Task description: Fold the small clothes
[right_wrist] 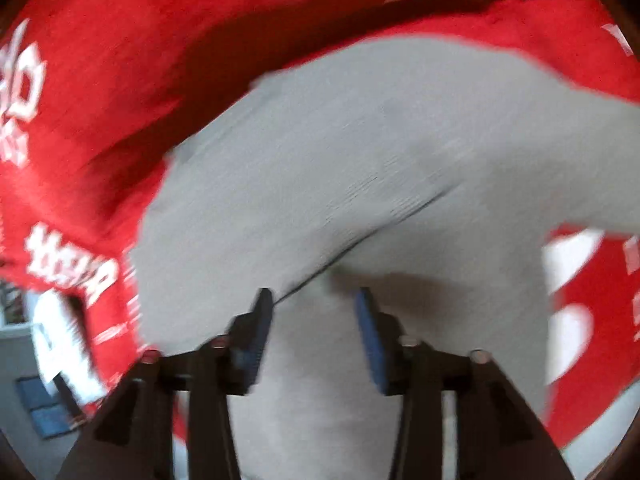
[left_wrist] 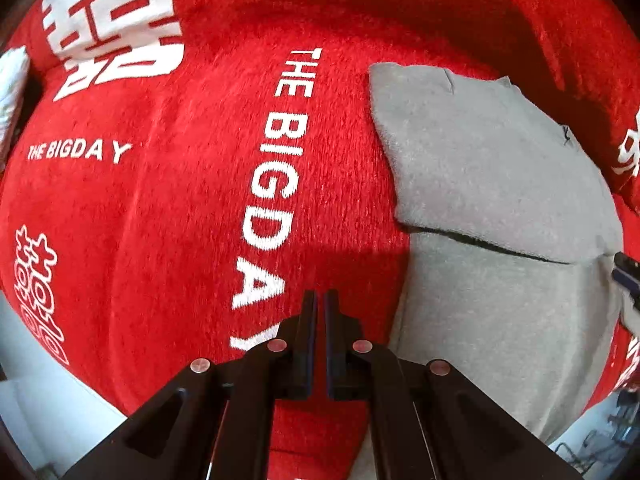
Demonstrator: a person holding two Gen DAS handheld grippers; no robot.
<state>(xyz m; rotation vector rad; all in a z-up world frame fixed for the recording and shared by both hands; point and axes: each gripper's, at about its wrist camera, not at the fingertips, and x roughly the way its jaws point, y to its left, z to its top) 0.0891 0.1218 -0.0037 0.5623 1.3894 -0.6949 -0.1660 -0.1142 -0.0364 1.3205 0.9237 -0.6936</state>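
Left wrist view: my left gripper (left_wrist: 320, 300) hangs closed and empty above the red blanket (left_wrist: 168, 208), just beside the folded grey garment (left_wrist: 496, 184). My right gripper (right_wrist: 314, 300) stands half open over the garment, nothing between its pads.

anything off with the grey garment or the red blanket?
Nothing stands out. The grey garment lies partly folded on the red blanket, one flap overlapping the rest. The left claw is shut over the blanket; the right claw is open above the garment, holding nothing.

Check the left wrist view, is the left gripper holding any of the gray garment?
No, the left gripper is shut with nothing between its fingers, over the red blanket beside the gray garment.
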